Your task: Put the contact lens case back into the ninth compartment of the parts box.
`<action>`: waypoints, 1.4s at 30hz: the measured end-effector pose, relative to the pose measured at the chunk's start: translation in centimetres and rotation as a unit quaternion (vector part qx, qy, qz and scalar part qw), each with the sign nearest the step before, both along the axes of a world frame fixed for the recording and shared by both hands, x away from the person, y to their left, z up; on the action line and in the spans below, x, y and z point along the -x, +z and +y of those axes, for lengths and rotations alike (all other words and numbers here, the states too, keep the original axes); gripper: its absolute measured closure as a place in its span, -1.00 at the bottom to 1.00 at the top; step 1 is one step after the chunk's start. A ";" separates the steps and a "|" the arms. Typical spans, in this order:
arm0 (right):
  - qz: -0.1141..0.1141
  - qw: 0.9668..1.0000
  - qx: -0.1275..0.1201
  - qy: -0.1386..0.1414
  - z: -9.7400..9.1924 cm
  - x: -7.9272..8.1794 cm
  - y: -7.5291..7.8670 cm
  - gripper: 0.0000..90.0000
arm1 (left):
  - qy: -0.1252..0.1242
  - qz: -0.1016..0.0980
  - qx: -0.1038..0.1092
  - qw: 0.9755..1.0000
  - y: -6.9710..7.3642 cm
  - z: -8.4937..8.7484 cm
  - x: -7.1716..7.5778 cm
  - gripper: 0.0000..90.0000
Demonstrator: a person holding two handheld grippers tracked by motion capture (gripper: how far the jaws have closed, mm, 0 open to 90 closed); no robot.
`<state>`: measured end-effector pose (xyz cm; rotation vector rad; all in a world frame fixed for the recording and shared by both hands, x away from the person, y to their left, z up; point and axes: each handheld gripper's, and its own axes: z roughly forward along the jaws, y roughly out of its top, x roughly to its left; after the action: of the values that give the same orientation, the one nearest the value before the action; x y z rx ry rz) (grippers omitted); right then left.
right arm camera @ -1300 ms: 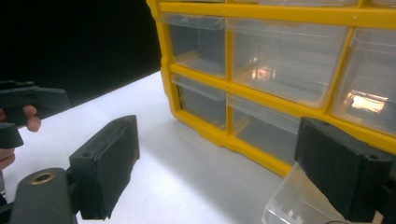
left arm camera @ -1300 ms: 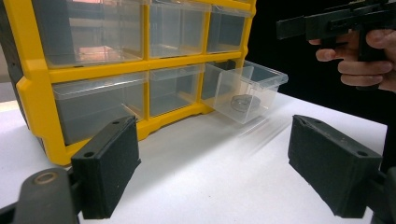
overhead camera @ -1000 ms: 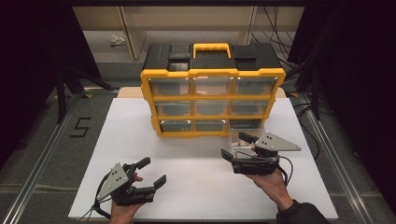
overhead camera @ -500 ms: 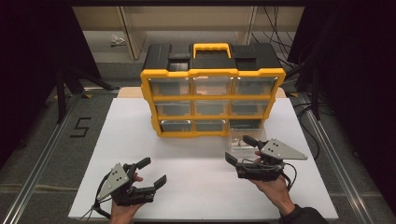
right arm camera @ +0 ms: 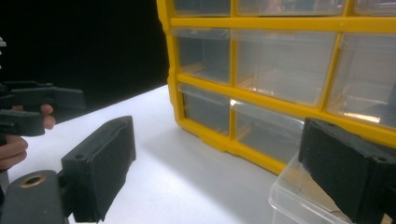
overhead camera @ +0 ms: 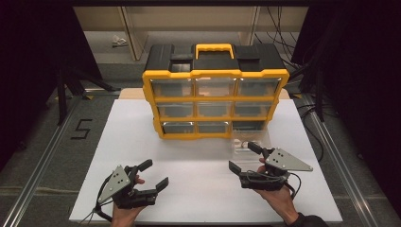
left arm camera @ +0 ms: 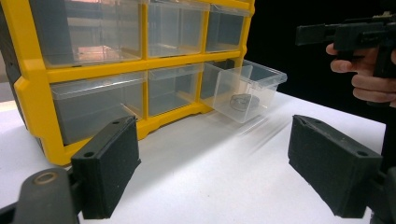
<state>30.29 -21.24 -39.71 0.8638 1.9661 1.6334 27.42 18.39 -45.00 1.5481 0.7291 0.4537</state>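
Note:
A yellow and black drawer organizer [overhead camera: 215, 101] stands at the middle of the white table [overhead camera: 142, 142]. A clear drawer [overhead camera: 248, 144] rests on the table just in front of the dark bottom right slot. It holds a small round grey piece [left arm camera: 240, 101]. My right gripper [overhead camera: 243, 156] hovers just on the near side of that drawer. Its jaws have just been opening, and the drawer's corner [right arm camera: 299, 196] lies beside one jaw, not pressed. My left gripper [overhead camera: 155, 173] stands open over the near left of the table with nothing between its jaws.
The other clear drawers [left arm camera: 98, 98] sit closed in the organizer. The table's near edge [overhead camera: 203, 221] runs just below both hands. Metal rails [overhead camera: 42, 161] flank the table, and a floor mark "5" [overhead camera: 81, 128] lies to the left.
My right gripper has drawn back slightly toward the near edge and its jaws stand wider. The clear drawer stays on the table ahead of it. The left gripper has not moved.

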 end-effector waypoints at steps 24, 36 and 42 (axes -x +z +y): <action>0.000 1.000 -0.001 -0.013 -0.9 1.3 -1.4 -0.78 | -0.001 0.001 0.000 1.000 0.0 0.0 0.0 -0.64; 0.006 0.999 -0.006 -0.032 -1.6 2.0 -2.2 -0.83 | -0.004 0.003 -0.002 1.000 -0.1 -0.1 0.0 -0.64; 0.002 0.999 -0.005 -0.036 -1.6 2.1 -2.4 -0.84 | -0.005 0.004 -0.001 1.000 -0.1 -0.1 0.0 -0.64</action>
<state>28.15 -22.85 -42.09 0.9314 1.9083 1.6022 27.45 18.31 -45.06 1.5556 0.7269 0.4426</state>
